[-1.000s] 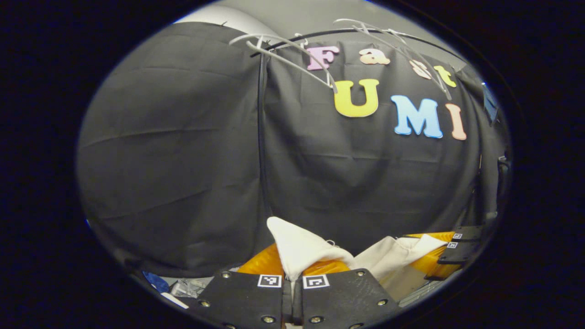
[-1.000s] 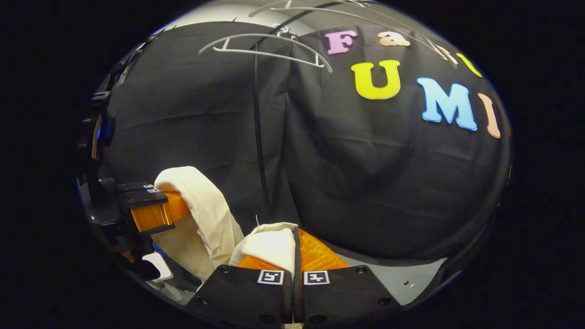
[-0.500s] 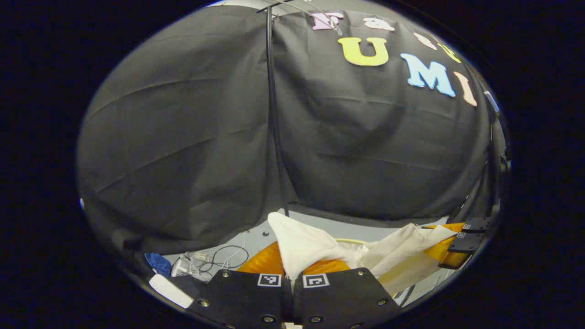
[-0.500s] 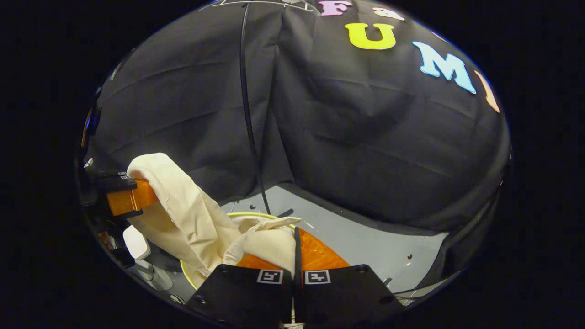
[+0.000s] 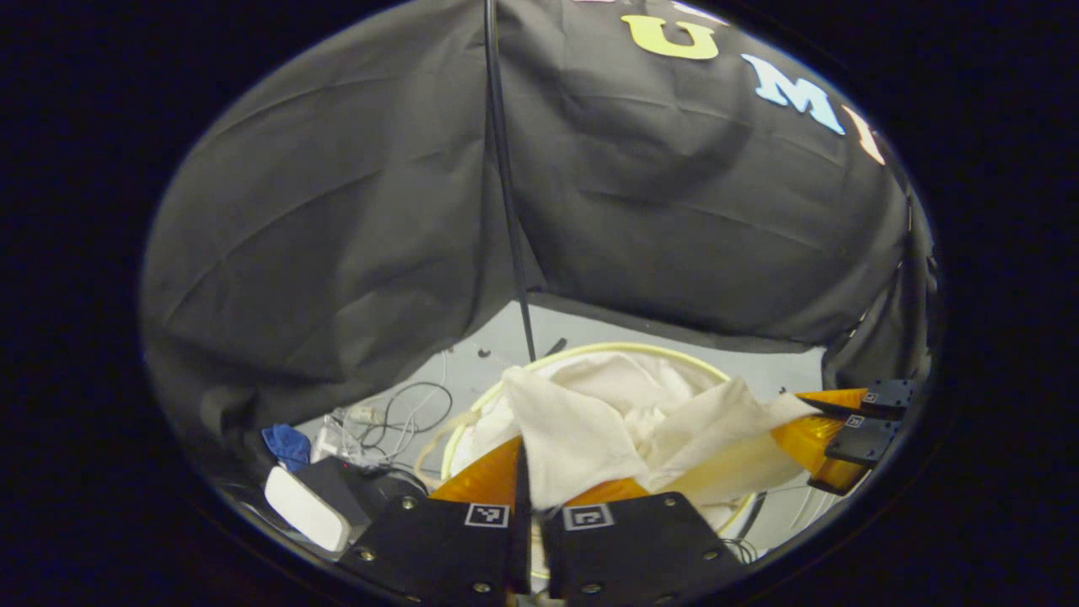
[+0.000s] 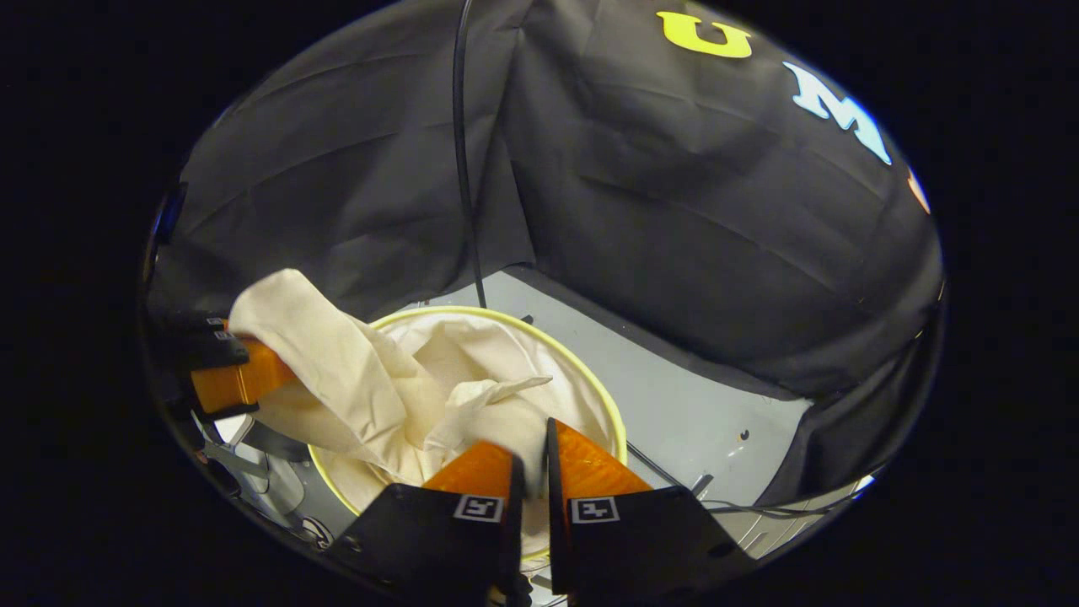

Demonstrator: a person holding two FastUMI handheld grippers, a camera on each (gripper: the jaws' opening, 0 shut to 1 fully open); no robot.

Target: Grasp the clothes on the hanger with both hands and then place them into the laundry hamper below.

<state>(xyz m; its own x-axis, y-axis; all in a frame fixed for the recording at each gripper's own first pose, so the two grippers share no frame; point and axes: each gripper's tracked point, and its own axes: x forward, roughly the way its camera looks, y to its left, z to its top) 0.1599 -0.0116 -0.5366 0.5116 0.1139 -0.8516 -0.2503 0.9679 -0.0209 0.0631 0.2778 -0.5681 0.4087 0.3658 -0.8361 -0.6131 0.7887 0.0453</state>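
Since half a second ago both grippers have dropped lower, and the round laundry hamper [image 6: 590, 371], then only a sliver of rim, now lies in full view beneath them. One cream garment [image 6: 354, 371], soft and creased woven cloth, spans the two grippers and sags into the hamper's mouth, above more pale cloth bunched inside.

The left gripper [image 5: 539, 476] has its fingers nearly together with a fold of the garment draped over and pinched between them. The right gripper [image 6: 531, 455] shows a narrow slit between its fingers, with cloth running into it; whether it presses the cloth cannot be told from its own view.

One thin black pole [image 5: 506, 185] stands behind the hamper. One hamper rim, a slim pale-yellow hoop, rests on the smooth grey floor [image 6: 700, 405].

On the floor to the left lie one blue rag [image 5: 287, 443], one white rounded block [image 5: 308, 510] and a tangle of thin cables [image 5: 396, 413].
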